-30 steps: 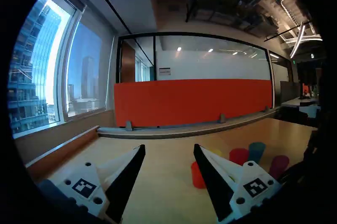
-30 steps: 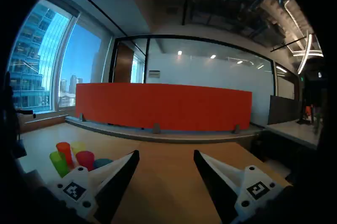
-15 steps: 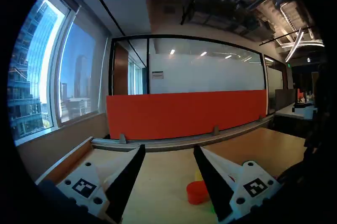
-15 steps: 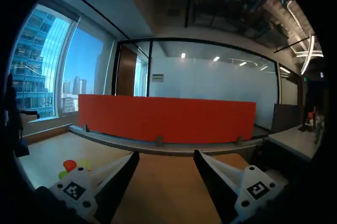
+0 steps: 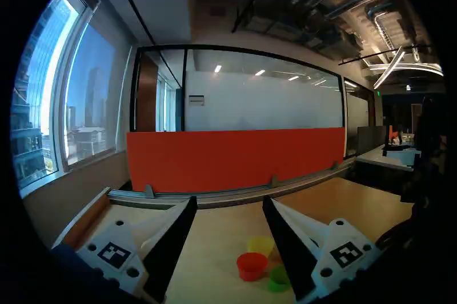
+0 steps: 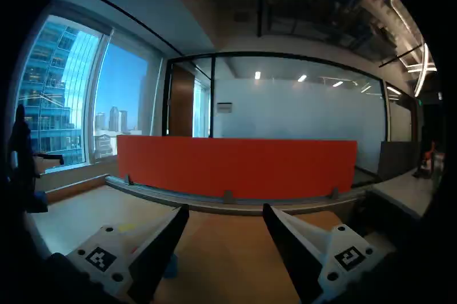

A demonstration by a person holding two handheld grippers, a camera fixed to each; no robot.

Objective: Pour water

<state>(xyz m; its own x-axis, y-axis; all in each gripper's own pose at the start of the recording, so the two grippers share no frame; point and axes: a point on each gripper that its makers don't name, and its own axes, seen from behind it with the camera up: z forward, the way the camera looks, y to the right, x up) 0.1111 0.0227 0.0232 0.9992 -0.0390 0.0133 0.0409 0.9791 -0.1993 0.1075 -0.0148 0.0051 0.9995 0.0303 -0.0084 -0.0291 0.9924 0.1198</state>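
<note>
In the left gripper view my left gripper (image 5: 228, 230) is open, held above the wooden table (image 5: 220, 241). Between and below its white fingers stand a red cup (image 5: 252, 266), a yellow cup (image 5: 260, 245) and a green cup (image 5: 279, 277), close together, the green one partly behind the right finger. In the right gripper view my right gripper (image 6: 225, 232) is open with nothing between its fingers. A blue cup (image 6: 171, 267) peeks out beside its left finger, and a bit of yellow (image 6: 127, 227) shows above that finger. The other gripper, dark, is at the far left edge (image 6: 23, 161).
An orange divider panel (image 5: 234, 158) runs along the table's far edge, with a glass wall behind it. Tall windows (image 5: 51, 115) are on the left. Another desk (image 5: 394, 158) with items stands at the right.
Both grippers have risen and tilted. In the left gripper view the cups dropped lower and are seen more from above. In the right gripper view the cups slid down behind the left finger.
</note>
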